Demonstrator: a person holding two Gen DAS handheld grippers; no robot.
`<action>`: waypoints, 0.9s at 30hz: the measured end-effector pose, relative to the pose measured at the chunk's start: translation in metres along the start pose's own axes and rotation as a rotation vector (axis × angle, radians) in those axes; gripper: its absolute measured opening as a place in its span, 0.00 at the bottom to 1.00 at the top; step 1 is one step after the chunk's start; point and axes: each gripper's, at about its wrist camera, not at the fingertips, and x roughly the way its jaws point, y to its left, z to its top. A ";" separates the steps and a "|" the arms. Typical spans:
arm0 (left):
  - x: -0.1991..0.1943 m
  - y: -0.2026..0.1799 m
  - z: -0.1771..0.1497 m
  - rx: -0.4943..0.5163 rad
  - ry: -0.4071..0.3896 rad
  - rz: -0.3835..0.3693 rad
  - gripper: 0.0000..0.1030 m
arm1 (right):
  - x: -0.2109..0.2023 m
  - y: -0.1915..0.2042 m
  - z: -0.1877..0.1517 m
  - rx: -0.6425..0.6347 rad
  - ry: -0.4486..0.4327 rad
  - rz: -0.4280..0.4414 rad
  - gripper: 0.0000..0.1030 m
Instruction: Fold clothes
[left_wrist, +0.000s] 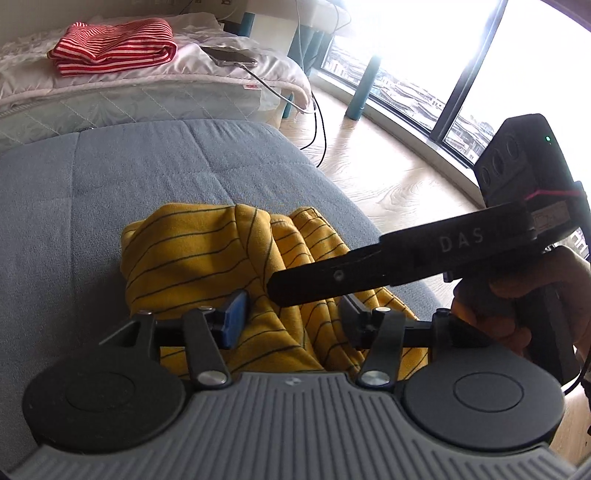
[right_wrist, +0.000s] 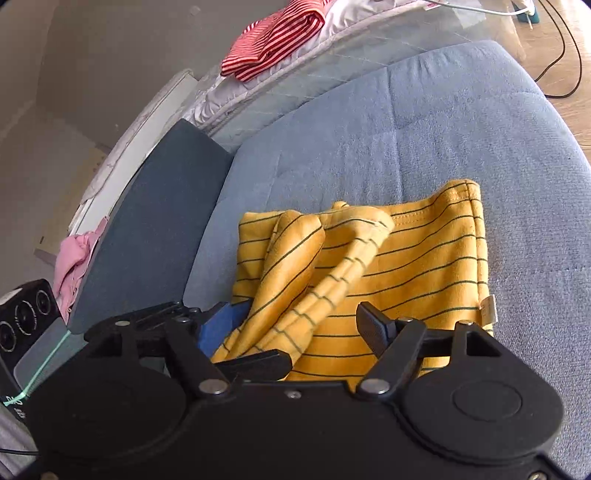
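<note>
A yellow striped garment lies bunched and rumpled near the front edge of a blue-grey sofa cushion, well short of a tidy fold; the left gripper hovers low over it with its jaws spread apart, one blue pad and one black pad either side of a ridge of cloth, not clamped; the right gripper sits over the same garment from the other side, jaws likewise parted and gripping nothing, a twisted sleeve or hem running up between them; a person's hand holds its handle at the cushion's right edge. The likely risk: either claw could close on several stacked layers at once, so a lift would drag the whole bundle instead of one edge; the two tools are also close enough to knock together. Counted: two grippers; one yellow garment being worked; one red-and-white striped garment already folded on the bed behind; one pink cloth beyond the sofa's left edge; one phone with cable on the bed.
</note>
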 end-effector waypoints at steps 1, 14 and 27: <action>0.000 -0.001 0.000 0.017 0.010 0.004 0.59 | 0.003 0.002 -0.001 -0.009 0.008 -0.001 0.73; -0.016 0.003 -0.005 0.046 0.078 0.000 0.65 | 0.020 0.003 -0.007 -0.015 0.011 -0.017 0.57; -0.042 0.006 -0.015 0.084 0.087 -0.099 0.67 | 0.024 0.005 -0.008 0.006 -0.006 -0.007 0.42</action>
